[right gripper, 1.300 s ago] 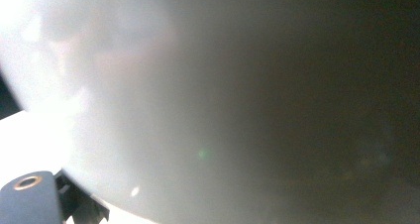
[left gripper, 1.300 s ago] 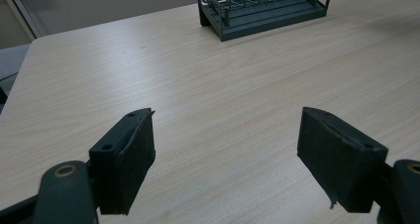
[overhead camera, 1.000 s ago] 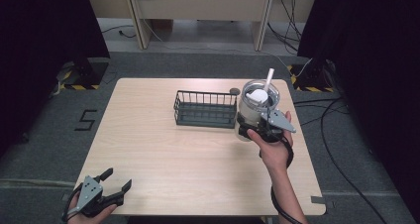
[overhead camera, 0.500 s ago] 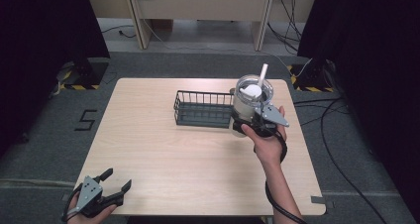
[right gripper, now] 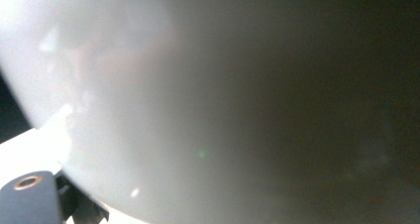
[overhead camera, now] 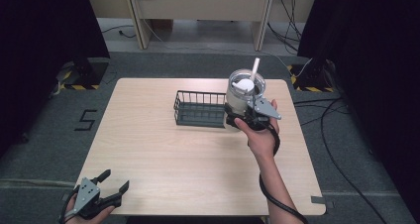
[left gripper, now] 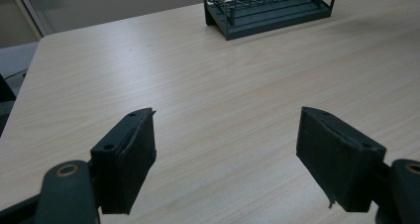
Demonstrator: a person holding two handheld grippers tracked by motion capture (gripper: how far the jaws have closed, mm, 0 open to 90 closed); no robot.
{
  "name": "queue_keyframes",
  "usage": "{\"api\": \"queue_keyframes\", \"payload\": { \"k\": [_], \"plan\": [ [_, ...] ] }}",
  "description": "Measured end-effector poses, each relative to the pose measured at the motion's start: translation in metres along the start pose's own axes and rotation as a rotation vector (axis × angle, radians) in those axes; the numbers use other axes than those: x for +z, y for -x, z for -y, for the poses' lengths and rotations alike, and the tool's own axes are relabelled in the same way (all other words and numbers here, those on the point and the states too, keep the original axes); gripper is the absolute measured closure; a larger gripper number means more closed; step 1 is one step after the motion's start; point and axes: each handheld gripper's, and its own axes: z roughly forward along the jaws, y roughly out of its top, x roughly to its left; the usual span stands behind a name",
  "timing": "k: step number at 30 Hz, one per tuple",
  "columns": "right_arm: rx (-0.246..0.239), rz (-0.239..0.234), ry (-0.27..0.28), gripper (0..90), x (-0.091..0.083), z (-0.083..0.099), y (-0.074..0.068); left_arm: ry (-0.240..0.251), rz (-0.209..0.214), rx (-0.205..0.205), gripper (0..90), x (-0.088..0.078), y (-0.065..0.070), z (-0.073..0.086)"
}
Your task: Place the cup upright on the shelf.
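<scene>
Clear lidded cup, white straw upright

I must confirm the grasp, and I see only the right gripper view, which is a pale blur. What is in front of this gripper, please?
Observer: In the high view the right gripper is closed on a clear cup with a lid and a white straw.
Operator: Where is the cup on the table?
Observer: It is at the right end of a black wire basket, outside it, near the far right of the table.
Operator: And my other gripper?
Observer: The left gripper is open and holds nothing, at the near left edge of the table.
</scene>
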Motion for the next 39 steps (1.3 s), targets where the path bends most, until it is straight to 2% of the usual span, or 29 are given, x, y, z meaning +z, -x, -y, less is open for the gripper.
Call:
{"api": "queue_keyframes", "payload": {
  "k": [27, 39],
  "plan": [
    [-0.011, -0.004, -0.007, 10.3, 0.035, -0.016, -0.008, 0.001, -0.033, -0.018, 22.6, -0.01, -0.002, 0.004],
    [-0.024, -0.015, -0.01, 10.3, 0.054, -0.021, -0.017, 0.0, -0.055, -0.025, 22.7, -0.017, -0.004, 0.007]
  ]
}}
